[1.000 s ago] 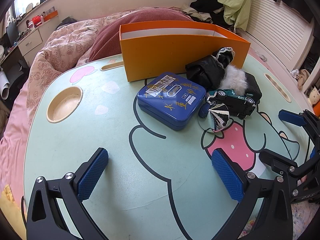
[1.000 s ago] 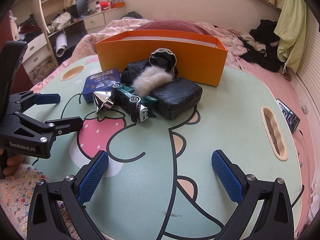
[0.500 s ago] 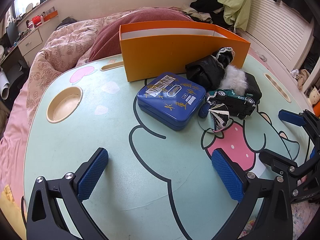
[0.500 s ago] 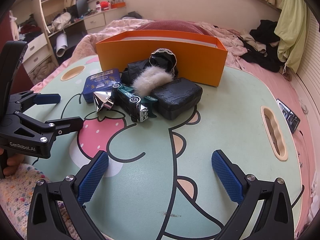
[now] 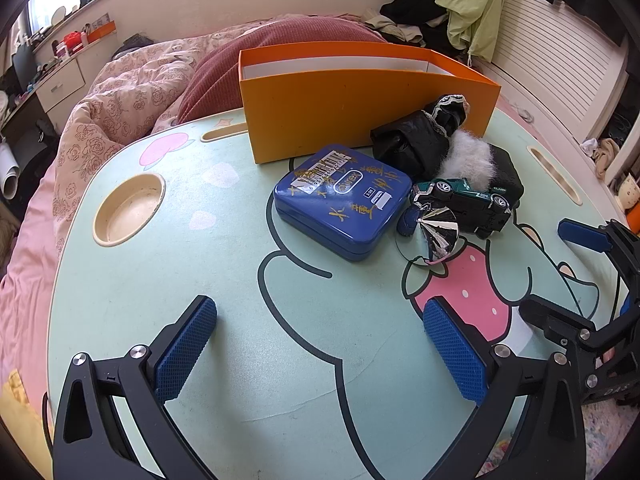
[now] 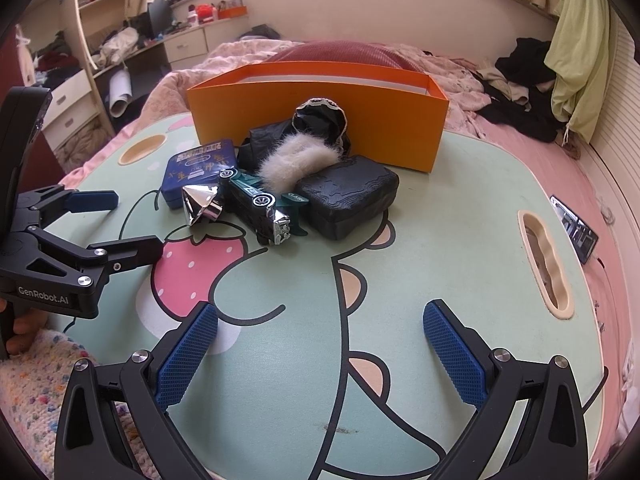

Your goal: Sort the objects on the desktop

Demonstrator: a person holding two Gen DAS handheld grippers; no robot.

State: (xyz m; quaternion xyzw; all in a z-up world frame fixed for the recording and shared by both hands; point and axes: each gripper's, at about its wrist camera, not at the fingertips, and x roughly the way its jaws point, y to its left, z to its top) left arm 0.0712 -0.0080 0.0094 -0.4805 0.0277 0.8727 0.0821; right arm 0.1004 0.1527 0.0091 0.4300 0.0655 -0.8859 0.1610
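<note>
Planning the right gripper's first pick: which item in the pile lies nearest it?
The green toy car, its chrome front pointing toward the right gripper; the black case sits slightly farther back.

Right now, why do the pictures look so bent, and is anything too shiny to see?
Both views are fisheye: the orange box bows in the right wrist view and corners go dark. In the left wrist view the silver cone glints with mirror glare; the blue tin stays sharp.

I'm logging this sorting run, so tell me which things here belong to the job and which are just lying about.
Job: orange box, blue tin, toy car, black case, silver cone, white fluff.
Lying about: quilt, green garment, phone.
</note>
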